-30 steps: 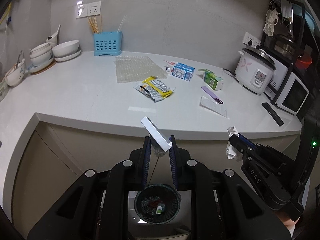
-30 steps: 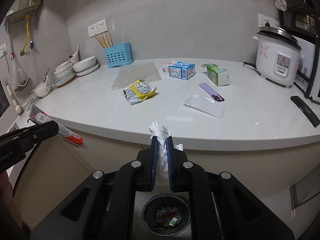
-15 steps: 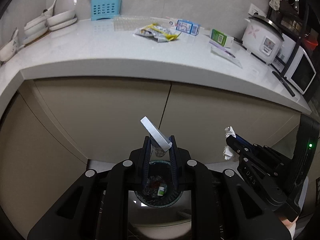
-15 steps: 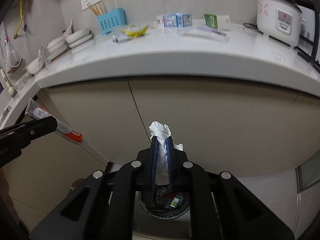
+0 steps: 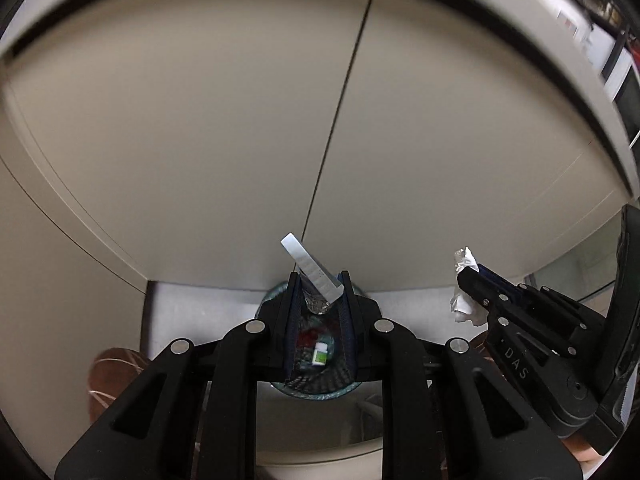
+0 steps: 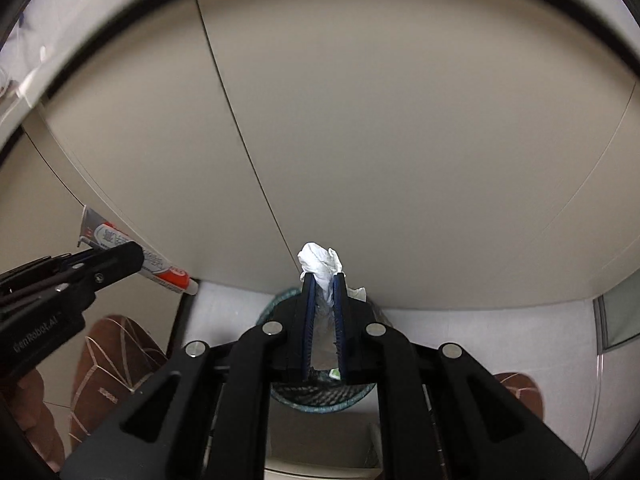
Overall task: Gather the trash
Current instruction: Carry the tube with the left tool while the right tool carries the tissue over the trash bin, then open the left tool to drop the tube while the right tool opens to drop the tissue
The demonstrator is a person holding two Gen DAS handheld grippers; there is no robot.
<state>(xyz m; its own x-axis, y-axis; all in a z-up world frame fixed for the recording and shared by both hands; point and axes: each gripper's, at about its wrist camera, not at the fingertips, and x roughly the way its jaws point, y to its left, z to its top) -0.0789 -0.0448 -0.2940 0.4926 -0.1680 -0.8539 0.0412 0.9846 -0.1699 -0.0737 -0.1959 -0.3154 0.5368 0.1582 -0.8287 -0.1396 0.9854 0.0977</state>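
Left wrist view: the left gripper (image 5: pixel 319 294) has its jaws clamped on a tube (image 5: pixel 312 274), which sticks up slantwise between them with its flat crimped end uppermost; the right wrist view shows the same tube (image 6: pixel 136 258) from the side, white with red print and a white cap. Straight below these jaws sits the bin (image 5: pixel 316 354), a round mesh basket on the floor at the foot of the cabinet (image 5: pixel 224 128), with a small green-and-white bottle (image 5: pixel 320 353) and some red scraps already in it. Just to the right, the right gripper (image 6: pixel 323 280) has its jaws shut on a crumpled tissue (image 6: pixel 320 262), whose top bulges out past the tips while the rest hangs down between them; the bin (image 6: pixel 320 398) lies directly under it too. A brown patterned mat (image 6: pixel 116 356) lies on the floor to the left. By my reading, the pickup is finished for these two pieces and both are poised over the bin, neither yet released; the drop remains. Whether more trash waits up on the bench cannot be told, since its top is out of sight.
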